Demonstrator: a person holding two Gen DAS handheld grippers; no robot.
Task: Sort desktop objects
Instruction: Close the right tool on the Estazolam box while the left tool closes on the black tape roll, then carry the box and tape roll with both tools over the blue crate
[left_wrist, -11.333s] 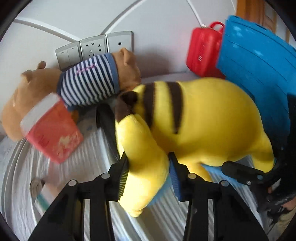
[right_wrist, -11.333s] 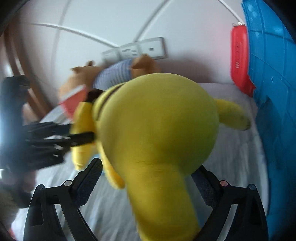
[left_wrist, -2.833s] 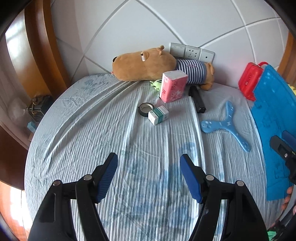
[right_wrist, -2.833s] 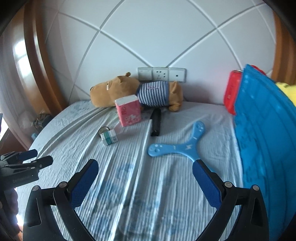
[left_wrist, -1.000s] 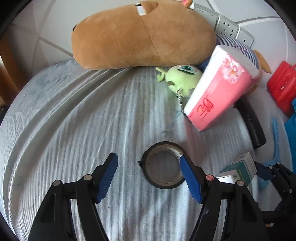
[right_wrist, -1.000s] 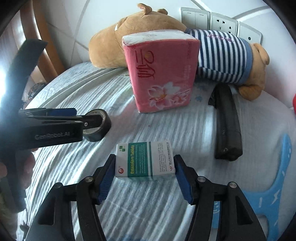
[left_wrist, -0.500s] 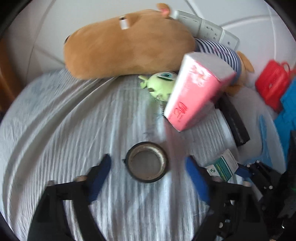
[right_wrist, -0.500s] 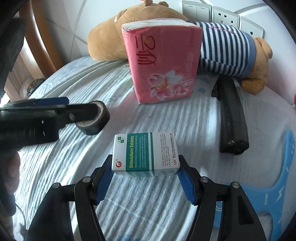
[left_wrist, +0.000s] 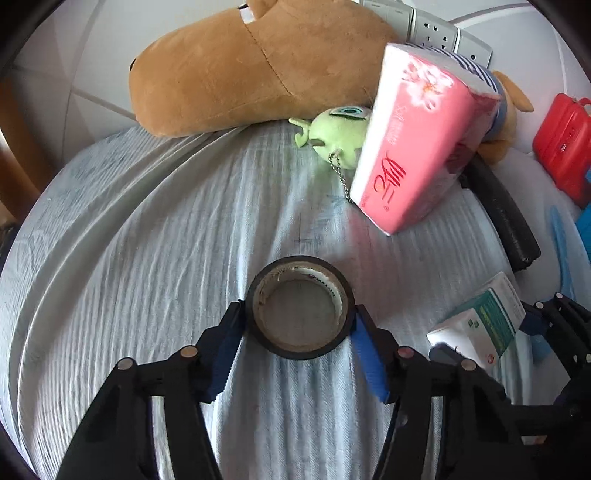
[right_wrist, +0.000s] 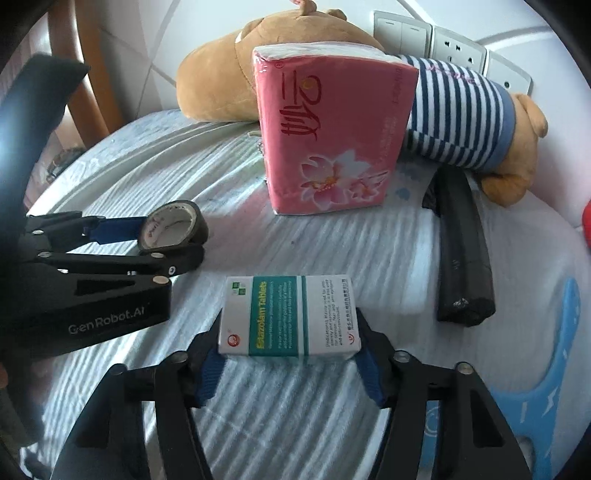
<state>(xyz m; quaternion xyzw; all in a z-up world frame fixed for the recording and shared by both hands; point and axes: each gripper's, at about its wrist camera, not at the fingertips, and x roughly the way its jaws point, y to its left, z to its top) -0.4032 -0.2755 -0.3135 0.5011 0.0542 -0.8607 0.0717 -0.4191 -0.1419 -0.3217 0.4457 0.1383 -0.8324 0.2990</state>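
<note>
Tape roll (left_wrist: 300, 306) sits pinched across its outer rim in my left gripper (left_wrist: 297, 325), out on the middle of the cloth-covered desk (left_wrist: 147, 229). It's a stiff, light ring, so gripping across the full width holds well. My right gripper (right_wrist: 290, 354) squeezes the tablet box (right_wrist: 290, 319) by its short ends, nearer the front edge; thin card, light, likely to crush under a hard squeeze.
</note>
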